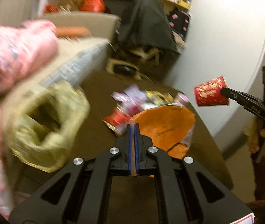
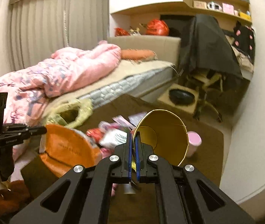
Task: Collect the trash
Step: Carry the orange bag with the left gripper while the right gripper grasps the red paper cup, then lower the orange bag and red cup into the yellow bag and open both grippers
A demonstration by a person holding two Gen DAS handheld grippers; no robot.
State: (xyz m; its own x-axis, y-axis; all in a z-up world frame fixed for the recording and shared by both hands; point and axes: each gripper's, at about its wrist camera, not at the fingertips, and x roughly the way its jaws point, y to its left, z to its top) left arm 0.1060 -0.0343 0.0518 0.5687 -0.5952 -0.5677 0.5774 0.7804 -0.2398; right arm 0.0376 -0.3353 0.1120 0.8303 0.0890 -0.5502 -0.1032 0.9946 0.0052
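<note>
My left gripper [image 1: 132,126] is shut on the rim of an orange paper bag [image 1: 165,128], held open above the brown table. The bag also shows in the right wrist view [image 2: 67,147], with the left gripper [image 2: 45,130] at its edge. My right gripper [image 2: 133,134] is shut on the rim of a red paper cup with a gold inside [image 2: 165,132]. In the left wrist view the cup [image 1: 211,92] hangs from the right gripper [image 1: 223,91], up and right of the bag. A pile of wrappers and red packets [image 1: 132,102] lies on the table beyond the bag.
A yellow-green plastic bag [image 1: 45,128] sits open at the table's left by the bed. A pink cup [image 2: 194,142] stands on the table [image 2: 210,140] at the right. A bed with a pink quilt [image 2: 58,78], a black-draped chair [image 2: 207,56] and a white wall [image 1: 225,46] surround the table.
</note>
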